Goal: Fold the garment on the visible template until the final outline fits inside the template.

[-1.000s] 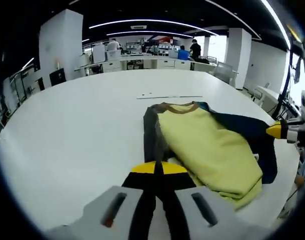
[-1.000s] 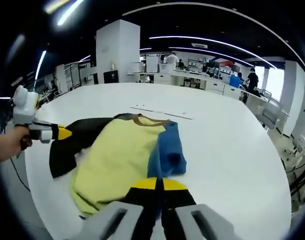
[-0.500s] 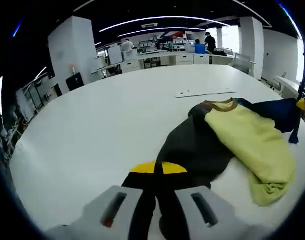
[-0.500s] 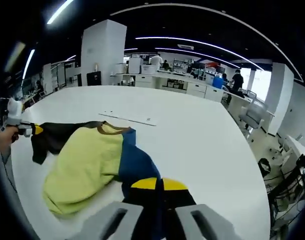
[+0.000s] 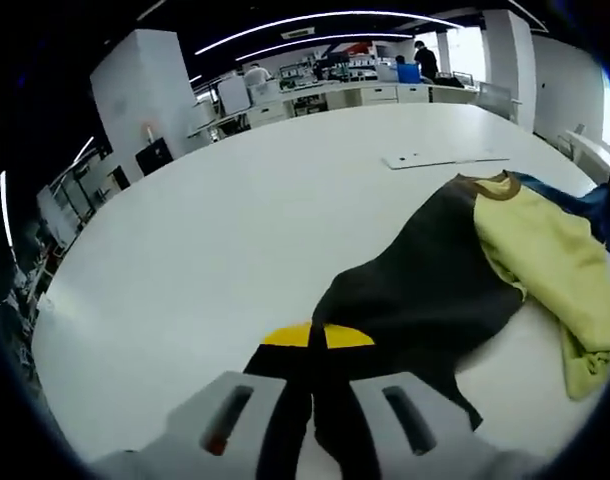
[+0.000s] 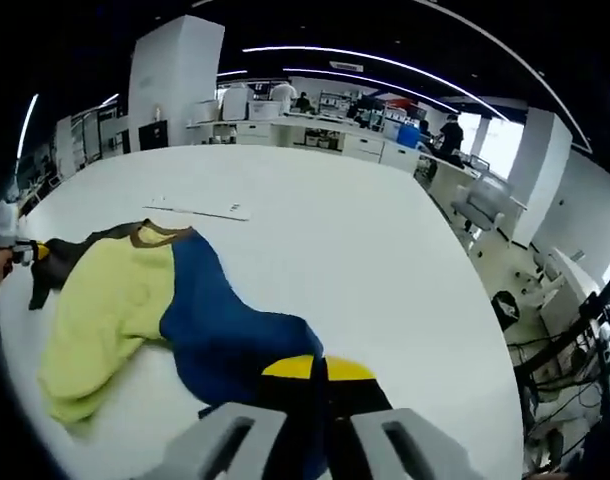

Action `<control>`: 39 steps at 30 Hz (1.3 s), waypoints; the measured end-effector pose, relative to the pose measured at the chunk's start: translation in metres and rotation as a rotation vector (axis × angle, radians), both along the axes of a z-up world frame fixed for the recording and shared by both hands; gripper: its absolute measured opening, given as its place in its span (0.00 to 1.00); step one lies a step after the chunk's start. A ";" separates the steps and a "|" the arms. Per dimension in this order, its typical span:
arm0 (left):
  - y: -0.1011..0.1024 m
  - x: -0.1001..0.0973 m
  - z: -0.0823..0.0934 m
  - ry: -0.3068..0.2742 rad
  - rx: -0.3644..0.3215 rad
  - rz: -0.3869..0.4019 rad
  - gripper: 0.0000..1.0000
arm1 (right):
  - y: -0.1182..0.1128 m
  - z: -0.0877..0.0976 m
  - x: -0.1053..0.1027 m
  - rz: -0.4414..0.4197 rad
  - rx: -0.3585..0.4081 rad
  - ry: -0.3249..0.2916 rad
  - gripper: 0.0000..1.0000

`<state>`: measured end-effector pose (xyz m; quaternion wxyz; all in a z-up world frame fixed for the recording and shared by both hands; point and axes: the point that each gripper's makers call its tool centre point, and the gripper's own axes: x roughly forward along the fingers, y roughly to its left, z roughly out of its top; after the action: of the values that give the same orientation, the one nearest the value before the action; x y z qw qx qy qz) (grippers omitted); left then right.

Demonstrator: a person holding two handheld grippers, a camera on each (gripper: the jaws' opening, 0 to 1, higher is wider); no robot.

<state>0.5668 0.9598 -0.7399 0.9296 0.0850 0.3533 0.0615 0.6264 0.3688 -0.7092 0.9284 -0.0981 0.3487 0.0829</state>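
A shirt with a yellow body (image 5: 545, 250), a brown collar (image 5: 497, 186), a black sleeve (image 5: 415, 290) and a blue sleeve (image 6: 220, 320) lies on the white table (image 5: 235, 230). My left gripper (image 5: 311, 340) is shut on the end of the black sleeve, which stretches from its jaws to the body. My right gripper (image 6: 323, 365) is shut on the end of the blue sleeve. In the right gripper view the yellow body (image 6: 90, 300) lies crumpled at the left. Beyond it are the black sleeve (image 6: 60, 260) and the left gripper (image 6: 25, 250) at the edge.
A thin white strip (image 5: 445, 158) lies flat on the table beyond the collar, also seen as the strip (image 6: 200, 210) in the right gripper view. Office chairs (image 6: 475, 215) stand past the table's right edge. Desks and people are far behind.
The two grippers have drawn apart, each with its sleeve. The black sleeve is pulled out to the left and the blue sleeve to the right, uncovering them from the yellow body.
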 end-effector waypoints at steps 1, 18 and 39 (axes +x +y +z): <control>0.004 0.002 -0.003 0.006 -0.002 0.010 0.00 | -0.005 -0.004 0.002 -0.008 -0.007 0.008 0.00; 0.040 0.018 -0.025 0.077 0.019 0.037 0.00 | -0.030 -0.042 0.023 -0.063 -0.013 0.110 0.00; 0.019 -0.001 0.003 -0.029 -0.042 -0.002 0.35 | -0.018 -0.022 0.028 -0.051 0.068 0.044 0.42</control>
<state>0.5654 0.9786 -0.7367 0.9363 0.0648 0.3409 0.0541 0.6549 0.3507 -0.7310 0.9251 -0.0558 0.3684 0.0734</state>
